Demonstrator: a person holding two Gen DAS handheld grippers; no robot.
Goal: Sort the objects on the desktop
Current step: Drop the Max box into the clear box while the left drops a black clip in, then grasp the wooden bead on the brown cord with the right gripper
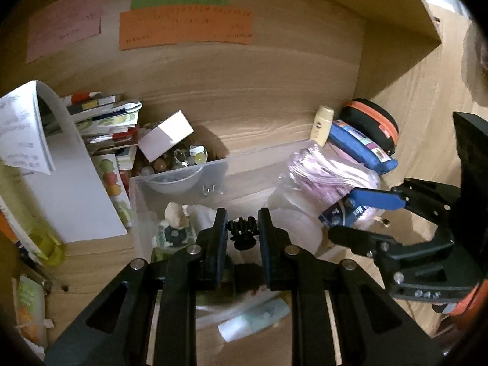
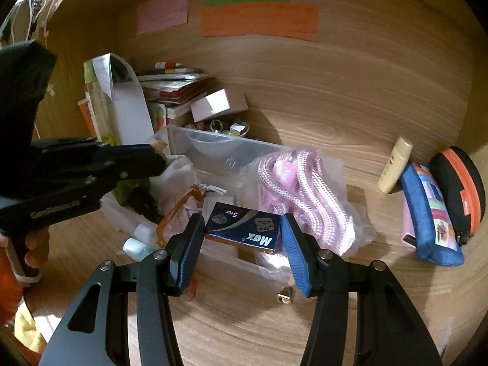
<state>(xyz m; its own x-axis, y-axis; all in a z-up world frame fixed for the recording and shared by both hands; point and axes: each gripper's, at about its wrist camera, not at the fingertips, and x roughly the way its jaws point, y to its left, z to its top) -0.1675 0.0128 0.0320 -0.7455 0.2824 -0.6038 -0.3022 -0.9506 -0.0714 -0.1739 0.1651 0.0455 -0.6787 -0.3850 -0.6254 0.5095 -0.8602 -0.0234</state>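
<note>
Wood-grain bench point(image 2: 244, 320) fills both views, backed by a wooden wall with pink, green and orange paper labels point(image 1: 186, 26).

Nearest, the left hand-held gripper point(image 1: 242, 228) has its jaws pressed almost together, pinching a small black clip point(image 1: 242, 233) over a clear bin point(image 1: 180, 183). Beneath it lies a pale tube point(image 1: 253, 317).

To its right, the right hand-held gripper point(image 2: 242, 235) stands partly spread, its blue pads clamped on a dark blue box point(image 2: 244, 231) printed "Max", held above the bench. A small brass piece point(image 2: 285, 296) lies on the bench below.

Just behind the box is a bag of pink cord point(image 2: 305, 189). Farther right lean a cream bottle point(image 2: 395, 164), a blue pouch point(image 2: 433, 213) and a black-and-orange case point(image 2: 463, 189). Behind the bin sit beads, a white box point(image 1: 166, 135) and stacked books point(image 1: 103, 116).
</note>
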